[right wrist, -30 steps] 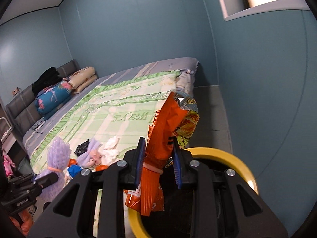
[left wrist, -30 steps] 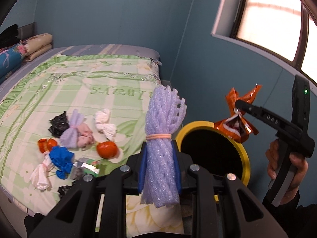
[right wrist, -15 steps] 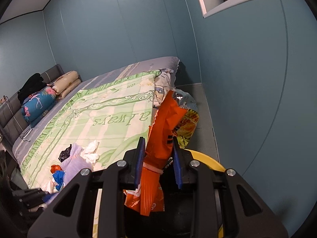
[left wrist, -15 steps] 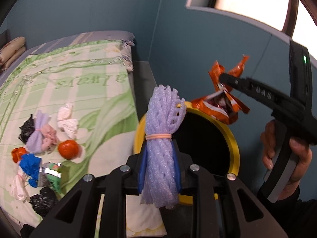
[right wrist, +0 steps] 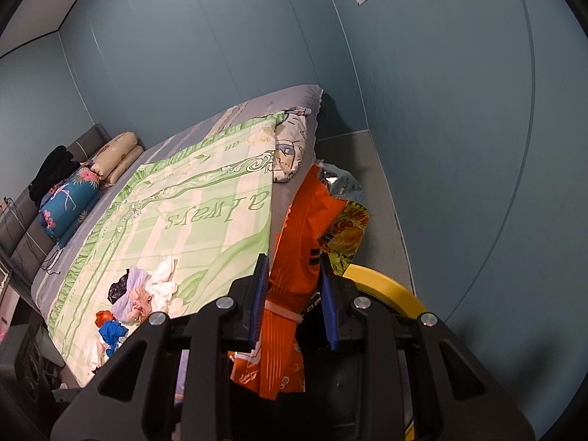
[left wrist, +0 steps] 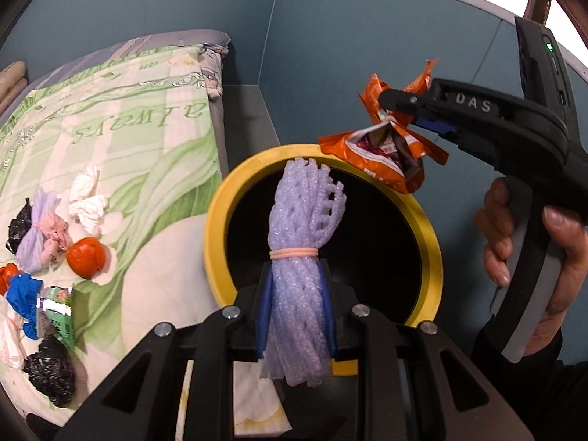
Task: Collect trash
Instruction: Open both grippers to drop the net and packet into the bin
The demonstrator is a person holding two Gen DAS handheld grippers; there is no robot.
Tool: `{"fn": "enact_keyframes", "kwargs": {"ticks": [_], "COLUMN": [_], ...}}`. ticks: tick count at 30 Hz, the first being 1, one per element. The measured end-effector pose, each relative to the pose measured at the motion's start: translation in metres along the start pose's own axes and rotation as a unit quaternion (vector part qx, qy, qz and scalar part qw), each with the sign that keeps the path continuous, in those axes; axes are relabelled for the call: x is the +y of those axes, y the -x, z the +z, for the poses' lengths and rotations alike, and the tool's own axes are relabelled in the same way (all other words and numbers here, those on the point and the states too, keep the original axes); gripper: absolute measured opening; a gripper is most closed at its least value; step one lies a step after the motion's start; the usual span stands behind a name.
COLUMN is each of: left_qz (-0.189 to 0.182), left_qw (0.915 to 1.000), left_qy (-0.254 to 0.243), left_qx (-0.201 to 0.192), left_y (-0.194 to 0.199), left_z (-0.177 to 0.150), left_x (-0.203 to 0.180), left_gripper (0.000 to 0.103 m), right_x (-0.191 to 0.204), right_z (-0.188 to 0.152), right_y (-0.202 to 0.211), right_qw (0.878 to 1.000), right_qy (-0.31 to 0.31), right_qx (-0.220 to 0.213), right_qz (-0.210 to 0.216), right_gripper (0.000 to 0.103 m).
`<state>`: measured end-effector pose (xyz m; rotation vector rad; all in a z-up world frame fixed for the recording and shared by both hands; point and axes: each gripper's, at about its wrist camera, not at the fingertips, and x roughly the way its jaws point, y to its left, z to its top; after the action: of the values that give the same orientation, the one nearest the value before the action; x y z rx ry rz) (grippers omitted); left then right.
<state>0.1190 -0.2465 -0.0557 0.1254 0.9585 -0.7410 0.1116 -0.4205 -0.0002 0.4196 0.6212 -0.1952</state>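
Note:
My left gripper (left wrist: 296,294) is shut on a bundle of lilac foam netting (left wrist: 303,235) tied with a rubber band, held over the black mouth of a yellow-rimmed bin (left wrist: 217,228). My right gripper (right wrist: 293,294) is shut on an orange snack wrapper (right wrist: 305,242); in the left wrist view that wrapper (left wrist: 382,154) hangs above the bin's far rim, with a hand (left wrist: 533,250) on the gripper handle. The bin rim (right wrist: 386,286) shows just beyond my right fingers.
Several pieces of trash lie on the green bedspread (left wrist: 121,117): white tissue (left wrist: 88,202), an orange ball (left wrist: 86,257), a blue bag (left wrist: 24,294), black bags (left wrist: 49,371), a green packet (left wrist: 60,308). A blue wall (right wrist: 459,147) stands close behind the bin. Pillows (right wrist: 70,198) lie at the bed's head.
Both grippers came in over the bin: the netting bundle now hangs above its mouth and the orange wrapper sits nearer its far rim. The bed has slid to the left of both views.

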Motion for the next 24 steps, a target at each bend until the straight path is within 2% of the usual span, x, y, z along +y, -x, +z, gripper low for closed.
{"fn": "enact_keyframes", "kwargs": {"ticks": [10, 12, 13, 17, 24], "left_qz": [-0.022, -0.022, -0.021, -0.016, -0.013], "left_qw": [0.9997, 0.9997, 0.9998, 0.9998, 0.9994], "left_qy": [0.004, 0.0, -0.002, -0.002, 0.019], "left_qx": [0.01, 0.005, 0.002, -0.008, -0.026], "left_y": [-0.016, -0.014, -0.012, -0.007, 0.014], "left_z": [0.001, 0.001, 0.0, -0.001, -0.003], "left_x": [-0.004, -0.005, -0.006, -0.007, 0.005], "left_gripper": [0.023, 0.028, 0.034, 0.047, 0.055], "right_x": [-0.009, -0.01, -0.01, -0.013, -0.014], "right_z": [-0.002, -0.004, -0.005, -0.007, -0.007], "right_y": [-0.003, -0.001, 0.0, 0.001, 0.004], "right_qw": [1.0, 1.0, 1.0, 1.0, 1.0], "right_qy": [-0.019, -0.021, -0.022, -0.029, -0.026], "right_qx": [0.0, -0.001, -0.002, -0.005, -0.009], "right_qz": [0.001, 0.0, -0.001, -0.002, -0.001], "right_gripper": [0.026, 0.027, 0.028, 0.038, 0.038]}}
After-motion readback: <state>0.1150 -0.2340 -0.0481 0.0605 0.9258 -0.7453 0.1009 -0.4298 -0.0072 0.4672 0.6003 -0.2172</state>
